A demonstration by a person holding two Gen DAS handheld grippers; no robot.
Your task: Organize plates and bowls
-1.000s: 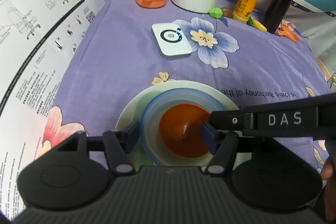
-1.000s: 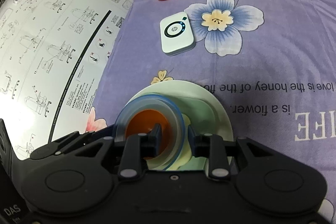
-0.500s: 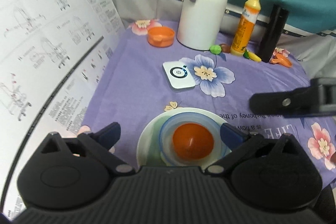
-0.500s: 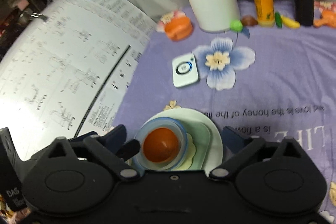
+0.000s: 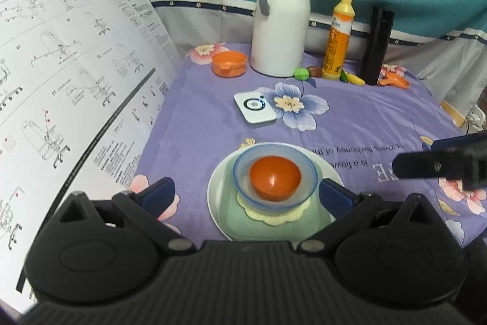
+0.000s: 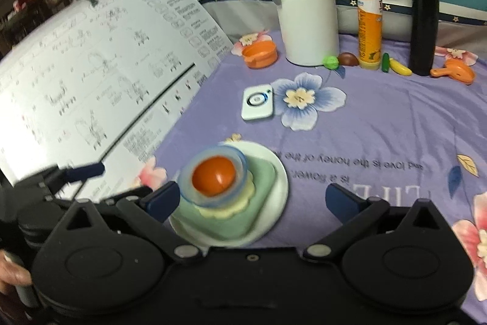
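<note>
The stack looks complete: the orange bowl (image 5: 275,178) sits inside the blue bowl (image 5: 275,183), on a scalloped cream plate (image 5: 274,213), a green square plate (image 5: 275,221) and the white plate (image 5: 217,188), near the front edge of the tabletop (image 5: 380,118) toward its left side. I judge the step in hand to be clearing away; I would lift both tools straight off so no finger clips the blue rim. The left tool (image 5: 248,197) stands fully spread, holding nothing, its pads either side of the stack. The right tool (image 6: 254,198) is equally wide and empty.
</note>
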